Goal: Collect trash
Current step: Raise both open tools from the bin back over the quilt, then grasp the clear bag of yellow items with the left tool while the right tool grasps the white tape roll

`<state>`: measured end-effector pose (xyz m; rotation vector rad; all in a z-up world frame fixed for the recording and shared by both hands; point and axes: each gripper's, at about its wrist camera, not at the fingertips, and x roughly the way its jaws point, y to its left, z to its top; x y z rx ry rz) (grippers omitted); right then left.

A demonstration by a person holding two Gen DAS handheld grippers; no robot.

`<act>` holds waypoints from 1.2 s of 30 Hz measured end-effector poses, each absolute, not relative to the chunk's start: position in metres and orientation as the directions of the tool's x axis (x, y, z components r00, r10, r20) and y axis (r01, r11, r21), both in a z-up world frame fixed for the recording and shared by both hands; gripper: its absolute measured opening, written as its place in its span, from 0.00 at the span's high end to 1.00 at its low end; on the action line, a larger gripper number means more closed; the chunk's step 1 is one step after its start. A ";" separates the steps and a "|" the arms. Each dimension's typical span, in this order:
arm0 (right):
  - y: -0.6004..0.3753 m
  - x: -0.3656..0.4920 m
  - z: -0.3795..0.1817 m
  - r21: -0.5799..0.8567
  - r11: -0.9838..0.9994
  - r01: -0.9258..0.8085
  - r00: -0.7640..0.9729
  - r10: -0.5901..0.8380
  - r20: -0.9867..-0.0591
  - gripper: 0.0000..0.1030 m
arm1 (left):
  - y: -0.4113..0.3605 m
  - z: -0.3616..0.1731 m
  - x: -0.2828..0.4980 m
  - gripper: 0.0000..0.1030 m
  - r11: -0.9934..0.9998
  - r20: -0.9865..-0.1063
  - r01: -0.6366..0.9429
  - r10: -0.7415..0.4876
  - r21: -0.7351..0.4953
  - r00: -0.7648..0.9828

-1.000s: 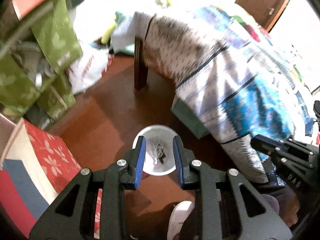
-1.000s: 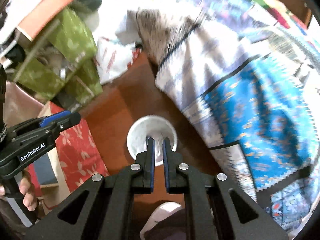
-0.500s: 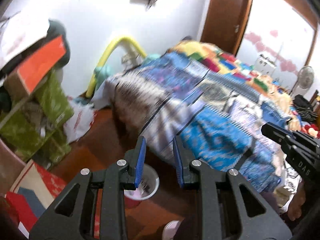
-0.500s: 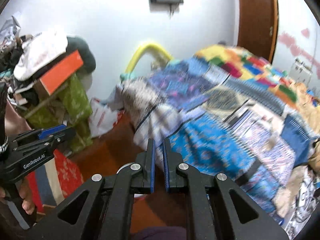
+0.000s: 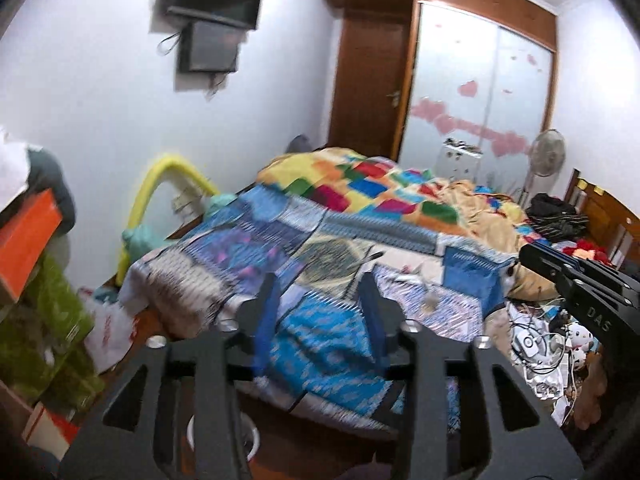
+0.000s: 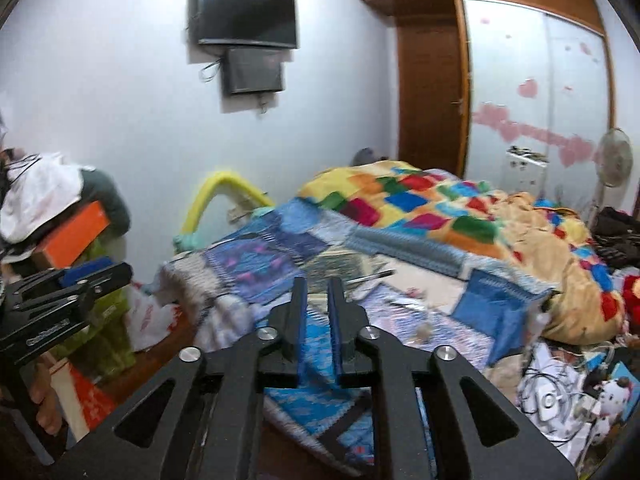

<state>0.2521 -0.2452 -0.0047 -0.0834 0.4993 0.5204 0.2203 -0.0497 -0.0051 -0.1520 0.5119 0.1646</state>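
Soft patchwork cloth quilt (image 5: 360,200) covers the bed; glossy brown wood door (image 6: 430,92); matt black plastic grippers (image 5: 320,304) with shiny metal screws.

"DAS" in white on side of right gripper (image 5: 536,254); nothing else legible.

A white bin (image 5: 252,440) stands upright on the brown floor beside the bed's near corner, mostly hidden; small pale scraps (image 6: 420,334) lie on the bedspread near its near edge
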 end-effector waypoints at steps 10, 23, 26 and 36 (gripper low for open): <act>-0.308 0.296 -0.025 0.040 0.946 -0.322 0.837 0.304 -0.456 0.26 | -0.101 -0.018 0.293 0.29 0.992 -0.514 -0.086 0.026 -0.093 0.857; -0.348 0.371 -0.112 0.053 0.970 -0.239 0.735 0.216 -0.642 0.26 | -0.145 -0.109 0.405 0.28 0.997 -0.665 0.028 -0.068 -0.071 0.743; -0.352 0.389 -0.130 0.089 0.965 -0.245 0.696 0.240 -0.677 0.26 | -0.152 -0.138 0.429 0.28 0.996 -0.698 0.050 -0.090 -0.077 0.710; -0.333 0.455 -0.192 0.247 0.933 -0.262 0.566 0.356 -0.744 0.26 | -0.159 -0.208 0.490 0.28 0.994 -0.755 0.054 -0.104 -0.090 0.648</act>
